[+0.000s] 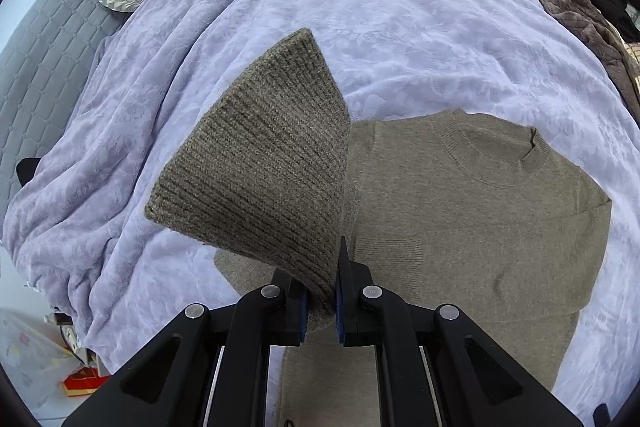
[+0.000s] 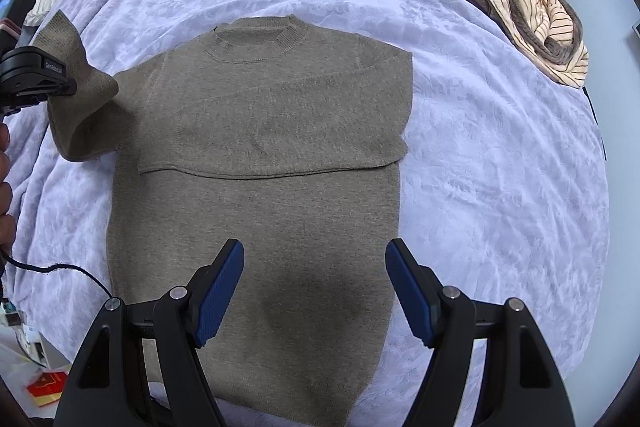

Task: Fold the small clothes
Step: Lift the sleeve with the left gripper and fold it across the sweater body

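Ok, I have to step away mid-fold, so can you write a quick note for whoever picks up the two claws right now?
Left claw: shut on the sweater's left sleeve, lifted off the blanket.
Right claw: open, empty, over the lower part of the sweater.
Sweater: flat on the blanket, collar away from you. Pile of other clothes at the far right.
Done: right sleeve already folded across the chest.
Left: probably lay the left sleeve over the chest too, then fold the body up and move on to the pile.
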